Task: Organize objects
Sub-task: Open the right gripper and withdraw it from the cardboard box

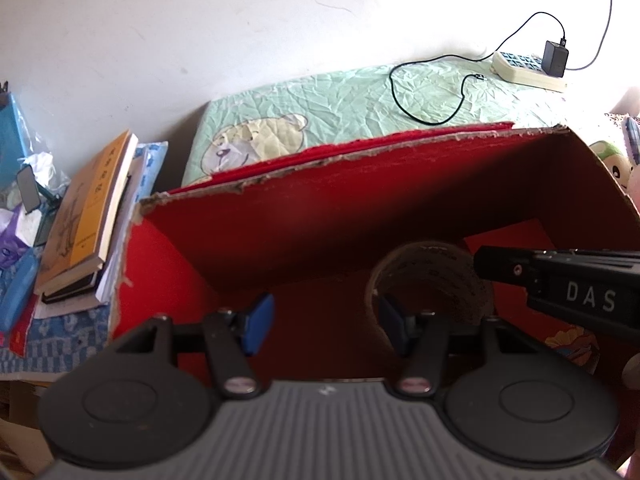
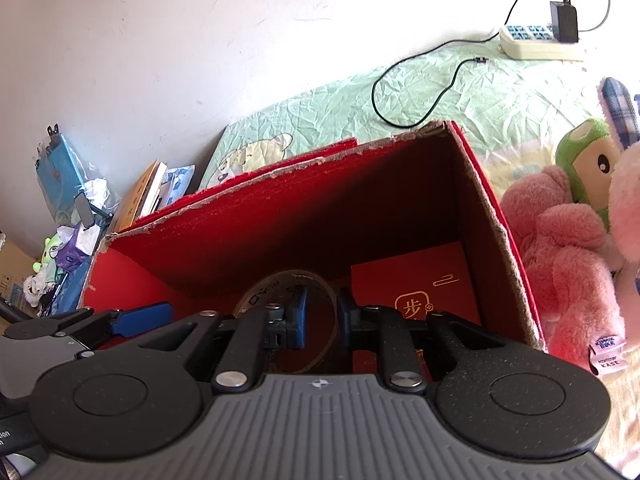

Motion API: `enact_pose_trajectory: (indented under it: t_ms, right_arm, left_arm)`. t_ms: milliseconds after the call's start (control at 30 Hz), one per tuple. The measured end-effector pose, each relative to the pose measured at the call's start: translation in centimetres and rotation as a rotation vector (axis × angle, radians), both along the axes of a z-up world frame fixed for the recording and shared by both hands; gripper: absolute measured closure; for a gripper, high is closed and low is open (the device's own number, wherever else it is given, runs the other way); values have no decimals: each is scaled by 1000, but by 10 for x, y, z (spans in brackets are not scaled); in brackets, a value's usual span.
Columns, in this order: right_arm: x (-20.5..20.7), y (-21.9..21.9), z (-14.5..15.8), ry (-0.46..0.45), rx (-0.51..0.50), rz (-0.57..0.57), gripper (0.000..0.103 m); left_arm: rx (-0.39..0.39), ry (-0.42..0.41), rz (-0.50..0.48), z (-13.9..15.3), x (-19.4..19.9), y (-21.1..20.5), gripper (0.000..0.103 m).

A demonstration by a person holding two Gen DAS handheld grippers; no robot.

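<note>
From my remote station, I saw a stack of books [image 1: 86,216] beside a torn red cardboard box [image 1: 280,216] on the bed [image 1: 360,92]. My left gripper [image 1: 326,322] hung inside the box with its fingers apart, holding nothing. A roll of tape [image 2: 280,280] stood on the box floor, its rim clamped in my right gripper [image 2: 322,316]. Pink plush toys [image 2: 560,248] lay just beside the box's right wall.
</note>
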State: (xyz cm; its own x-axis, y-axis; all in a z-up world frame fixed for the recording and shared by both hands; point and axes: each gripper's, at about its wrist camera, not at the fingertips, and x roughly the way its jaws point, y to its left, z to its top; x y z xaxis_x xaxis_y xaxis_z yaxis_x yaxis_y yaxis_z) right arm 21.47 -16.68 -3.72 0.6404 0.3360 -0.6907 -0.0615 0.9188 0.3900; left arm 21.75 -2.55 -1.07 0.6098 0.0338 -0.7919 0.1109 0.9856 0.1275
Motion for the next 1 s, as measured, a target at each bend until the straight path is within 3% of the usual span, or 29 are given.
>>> enact_pose_trajectory:
  t_ms: [333, 500, 700, 1000]
  right_arm:
    - [-3, 3, 3, -39, -49, -18, 84]
    - [-1, 2, 3, -33, -49, -27, 83]
    - [-25, 5, 17, -165, -117, -20, 82]
    - [-68, -9, 29, -208, -31, -62, 81]
  left_arm:
    - [37, -46, -3, 2, -3, -3, 39]
    - [18, -89, -10, 7, -8, -1, 34]
    - [69, -153, 7, 28, -28, -2, 34]
    - [22, -184, 6, 52, -78, 3, 33]
